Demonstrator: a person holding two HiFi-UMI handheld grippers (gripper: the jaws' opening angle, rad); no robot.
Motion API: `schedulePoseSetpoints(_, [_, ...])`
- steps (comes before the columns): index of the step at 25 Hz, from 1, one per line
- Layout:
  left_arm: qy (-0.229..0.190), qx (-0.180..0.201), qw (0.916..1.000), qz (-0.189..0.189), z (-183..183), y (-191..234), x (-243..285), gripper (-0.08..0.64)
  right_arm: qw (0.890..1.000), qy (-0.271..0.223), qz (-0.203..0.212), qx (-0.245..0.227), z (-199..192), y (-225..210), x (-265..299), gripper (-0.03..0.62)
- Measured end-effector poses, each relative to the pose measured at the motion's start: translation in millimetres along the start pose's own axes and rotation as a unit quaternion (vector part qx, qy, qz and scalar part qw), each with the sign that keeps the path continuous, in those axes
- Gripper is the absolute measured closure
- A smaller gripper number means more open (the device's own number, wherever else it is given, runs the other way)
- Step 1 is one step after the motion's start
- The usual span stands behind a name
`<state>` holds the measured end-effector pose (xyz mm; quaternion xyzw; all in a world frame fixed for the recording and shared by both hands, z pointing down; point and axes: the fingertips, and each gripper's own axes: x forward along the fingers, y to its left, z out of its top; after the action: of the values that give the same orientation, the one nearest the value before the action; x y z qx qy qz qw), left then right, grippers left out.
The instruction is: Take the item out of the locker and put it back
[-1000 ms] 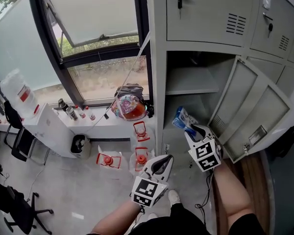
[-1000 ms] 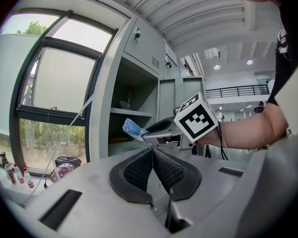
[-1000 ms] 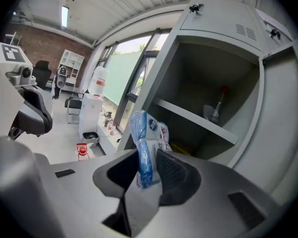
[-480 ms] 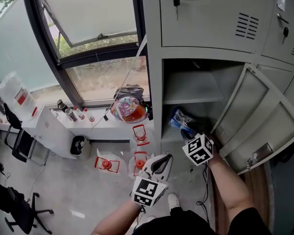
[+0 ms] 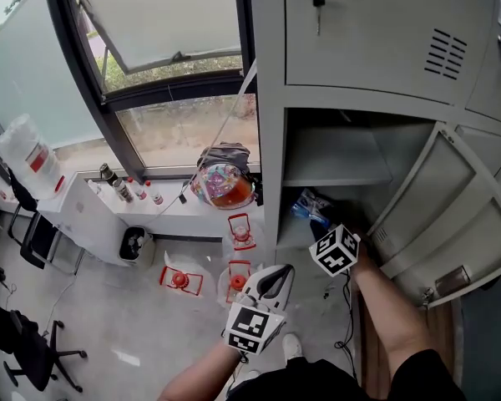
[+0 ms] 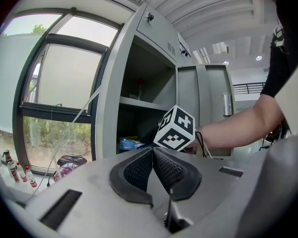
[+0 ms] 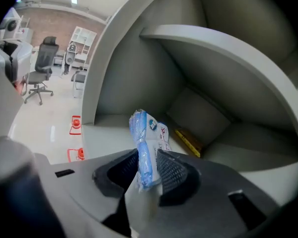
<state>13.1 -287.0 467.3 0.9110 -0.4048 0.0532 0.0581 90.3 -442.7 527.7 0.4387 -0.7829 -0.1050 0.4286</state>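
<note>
Gripping a blue-and-white packet [image 7: 141, 133], the right gripper [image 7: 148, 156] sits inside the lower compartment of the grey locker [image 5: 270, 140], under the shelf [image 5: 338, 159]. Its two ribbed pads press on the packet from either side. The packet stands edge-on between them, its upper end poking out past the fingertips. It hangs over the compartment floor near the front; whether it touches the floor cannot be made out. A flat yellow object [image 7: 188, 142] lies on that floor toward the back corner, apart from the packet. The locker door [image 5: 426, 211] stands swung wide to the right, and the person's forearm [image 5: 384, 307] runs from the marker cube [image 5: 334, 251] back toward the body. The left gripper [image 6: 152, 153] is held outside the locker, low in front of the person above the room floor, with its jaws closed tip to tip and nothing between them. A colourful bag [image 5: 223, 184] rests on the window sill left of the locker.
</note>
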Motion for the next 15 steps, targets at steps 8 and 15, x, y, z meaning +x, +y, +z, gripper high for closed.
schedulePoseSetpoints(8, [0.003,0.0,1.0,0.005,-1,3,2,0.543,0.999,0.021,-0.006,-0.026,-9,-5,12,0.42])
schedulePoseSetpoints(15, [0.005,0.003,1.0,0.004,-2,1,2,0.543,0.998,0.038,-0.007,-0.056,-15,-3,17,0.414])
